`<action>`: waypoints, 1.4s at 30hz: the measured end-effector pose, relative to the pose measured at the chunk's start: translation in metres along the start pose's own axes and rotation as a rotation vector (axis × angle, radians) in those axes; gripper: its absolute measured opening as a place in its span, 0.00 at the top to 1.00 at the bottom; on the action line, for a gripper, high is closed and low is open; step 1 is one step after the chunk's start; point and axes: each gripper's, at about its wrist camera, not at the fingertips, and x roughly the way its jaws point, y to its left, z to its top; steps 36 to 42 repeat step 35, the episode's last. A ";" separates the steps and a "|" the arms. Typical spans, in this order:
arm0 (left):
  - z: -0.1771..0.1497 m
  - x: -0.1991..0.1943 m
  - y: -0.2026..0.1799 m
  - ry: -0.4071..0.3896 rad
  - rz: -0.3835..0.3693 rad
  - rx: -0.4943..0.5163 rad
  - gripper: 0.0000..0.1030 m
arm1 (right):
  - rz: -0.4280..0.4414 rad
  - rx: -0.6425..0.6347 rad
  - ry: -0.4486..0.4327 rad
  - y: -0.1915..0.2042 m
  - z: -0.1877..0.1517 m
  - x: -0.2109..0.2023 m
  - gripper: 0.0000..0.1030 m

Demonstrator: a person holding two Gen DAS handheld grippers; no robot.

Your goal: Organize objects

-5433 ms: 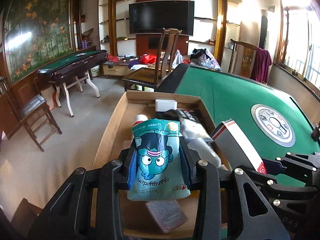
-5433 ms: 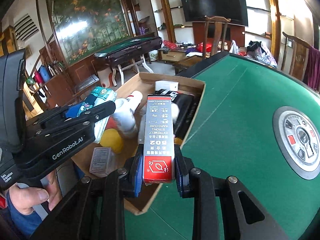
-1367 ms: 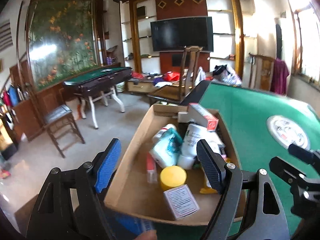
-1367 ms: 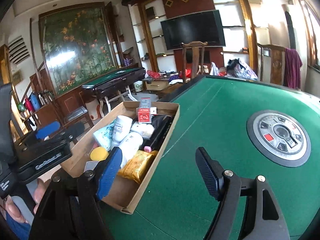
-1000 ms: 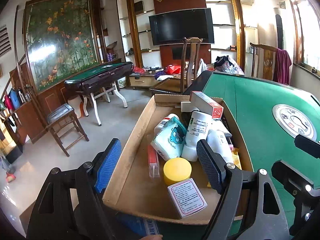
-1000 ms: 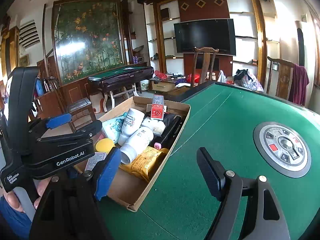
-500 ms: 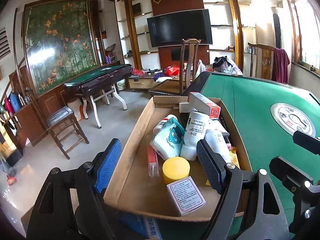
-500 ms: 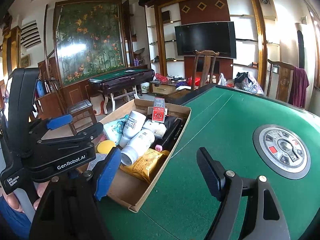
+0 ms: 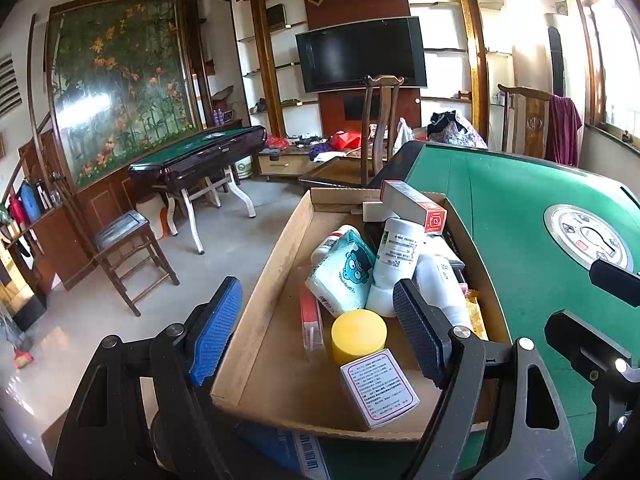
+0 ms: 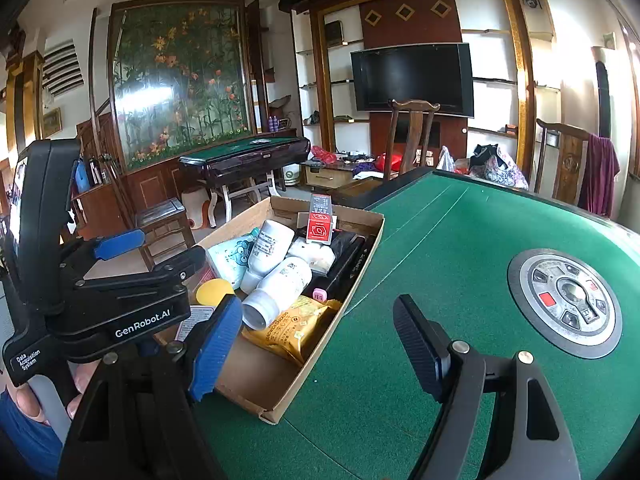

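Observation:
A shallow cardboard box sits at the left edge of the green table. Inside lie a teal cartoon pouch, white bottles, a yellow lid, a red-and-white carton, a small labelled box and an orange snack bag. My left gripper hangs open in front of the box's near end, empty. My right gripper is open and empty above the table by the box's near right corner.
A round control panel is set into the table's middle. A hand holds the left gripper's handle. Beyond stand a wooden chair, a second green-topped table, a stool chair and a TV.
Both grippers have let go of the pouch and the carton, which now lie in the box, and have drawn back. Over the last second nothing has moved.

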 end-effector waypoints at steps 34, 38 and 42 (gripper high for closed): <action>-0.002 0.006 0.003 -0.012 0.021 -0.005 0.23 | 0.002 -0.001 0.003 -0.001 0.000 0.000 0.24; -0.002 0.006 0.003 -0.013 0.020 -0.003 0.23 | 0.001 -0.001 0.003 -0.001 0.000 0.000 0.24; -0.002 0.006 0.003 -0.013 0.020 -0.003 0.23 | 0.001 -0.001 0.003 -0.001 0.000 0.000 0.24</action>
